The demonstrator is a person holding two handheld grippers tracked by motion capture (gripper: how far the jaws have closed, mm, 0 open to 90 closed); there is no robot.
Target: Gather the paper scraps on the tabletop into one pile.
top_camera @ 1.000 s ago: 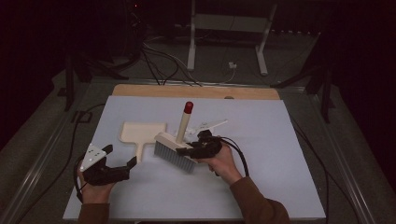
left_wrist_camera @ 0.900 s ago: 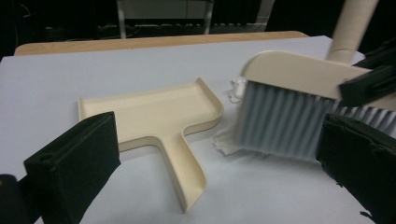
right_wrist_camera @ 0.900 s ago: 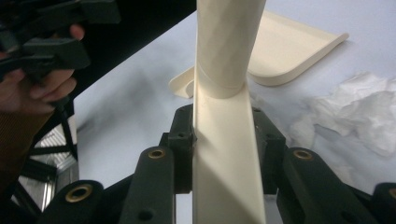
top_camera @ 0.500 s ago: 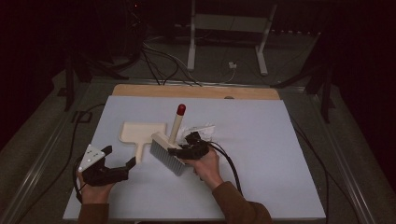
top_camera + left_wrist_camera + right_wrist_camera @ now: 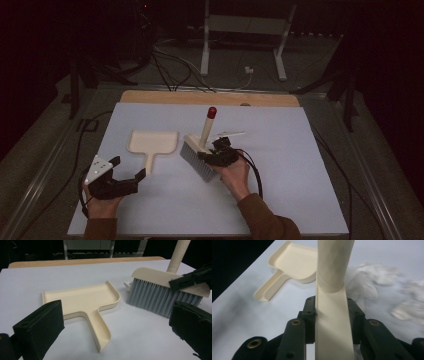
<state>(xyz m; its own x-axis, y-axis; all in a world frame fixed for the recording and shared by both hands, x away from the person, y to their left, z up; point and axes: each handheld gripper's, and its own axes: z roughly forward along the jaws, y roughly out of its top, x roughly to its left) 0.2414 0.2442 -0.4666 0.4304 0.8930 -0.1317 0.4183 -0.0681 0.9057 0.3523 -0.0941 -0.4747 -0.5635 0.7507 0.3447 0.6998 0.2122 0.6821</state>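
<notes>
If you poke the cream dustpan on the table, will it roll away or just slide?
The dustpan would probably slide, not roll: it lies flat on the smooth table, with a broad tray and a straight handle. It looks like thin moulded plastic, so likely light and stiff. A push on the handle end might spin it rather than move it straight.

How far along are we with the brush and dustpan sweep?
Done: the right gripper is shut on the brush, clamping its cream back, bristles down on the table. In hand: the brush stands beside the crumpled white scraps, which look unswept. Left: the dustpan lies flat and untouched; the left gripper is open just short of its handle, so gripping it and sweeping the scraps in remain.
</notes>
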